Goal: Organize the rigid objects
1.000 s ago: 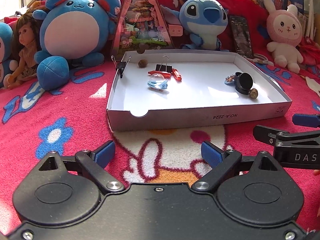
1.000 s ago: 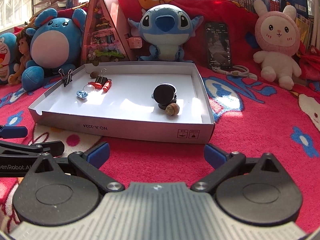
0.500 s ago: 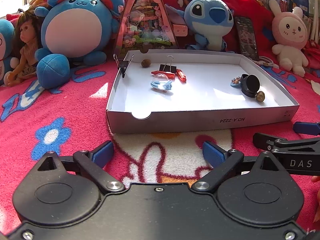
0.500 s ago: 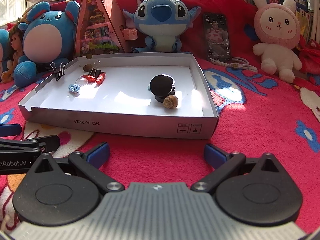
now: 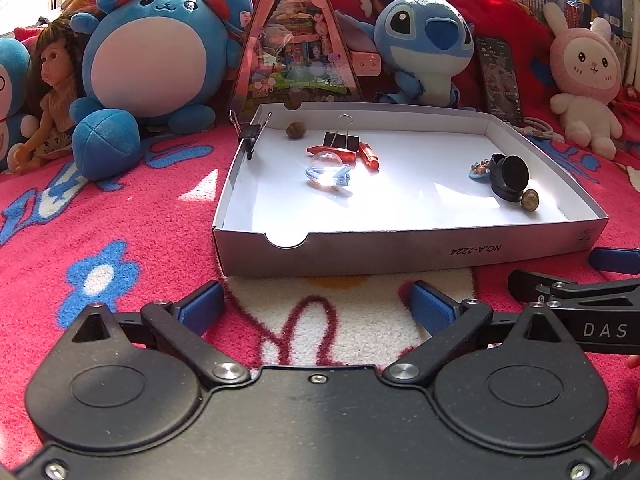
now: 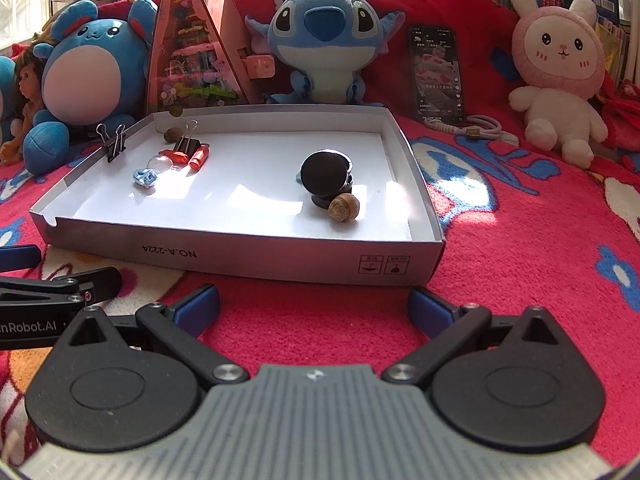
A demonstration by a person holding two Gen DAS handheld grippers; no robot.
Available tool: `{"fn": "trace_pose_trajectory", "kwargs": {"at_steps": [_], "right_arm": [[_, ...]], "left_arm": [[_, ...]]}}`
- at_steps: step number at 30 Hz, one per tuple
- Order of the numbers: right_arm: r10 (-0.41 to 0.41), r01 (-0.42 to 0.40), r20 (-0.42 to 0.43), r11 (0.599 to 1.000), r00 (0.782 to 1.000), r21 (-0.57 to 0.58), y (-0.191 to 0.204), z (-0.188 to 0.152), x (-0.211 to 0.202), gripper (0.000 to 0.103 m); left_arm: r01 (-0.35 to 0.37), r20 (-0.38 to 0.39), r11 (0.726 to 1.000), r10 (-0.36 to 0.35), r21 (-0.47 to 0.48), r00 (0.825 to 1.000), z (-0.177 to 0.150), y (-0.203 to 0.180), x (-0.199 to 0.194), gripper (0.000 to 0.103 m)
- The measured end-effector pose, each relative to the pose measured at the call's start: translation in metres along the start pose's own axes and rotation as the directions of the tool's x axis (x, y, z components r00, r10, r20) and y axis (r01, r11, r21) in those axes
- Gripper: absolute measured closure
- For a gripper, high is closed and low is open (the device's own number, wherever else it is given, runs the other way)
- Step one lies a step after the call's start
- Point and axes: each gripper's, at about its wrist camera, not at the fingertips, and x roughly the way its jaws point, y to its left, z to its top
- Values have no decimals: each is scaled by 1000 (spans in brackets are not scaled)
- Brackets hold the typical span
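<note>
The left gripper [image 5: 316, 306] has its blue-padded fingers [image 5: 202, 306] spread wide with nothing between them, and the right gripper [image 6: 314, 306] is spread and empty the same way. Both hover low over the red blanket [image 6: 500, 264], just short of the near wall of the white box lid [image 5: 400, 254], side by side and pointing level toward it.

Inside the lid, a black binder clip [image 5: 340, 140], two red pieces [image 5: 368, 156] and a clear dome charm [image 5: 328, 168] crowd the far left corner, with a nut [image 5: 296, 129] behind them. Another binder clip [image 5: 250, 136] bites the left rim. A black round cap [image 6: 325, 178] and a brown nut [image 6: 344, 208] touch near the right edge.

The risks, as I judge them: wide fingers reaching into the left cluster could knock neighbours about or pinch two pieces at once, and the round nuts would likely roll from a glancing touch. The light lid may slide on the soft blanket if its wall is bumped.
</note>
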Motion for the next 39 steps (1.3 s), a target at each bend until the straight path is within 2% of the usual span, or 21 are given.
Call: {"fn": "trace_pose_trajectory", "kwargs": {"at_steps": [39], "right_arm": [[-12, 12, -7, 1000, 1000, -14, 3, -1, 5, 0]], "left_arm": [[2, 6, 1000, -2, -8, 1000, -2, 2, 2, 0]]}}
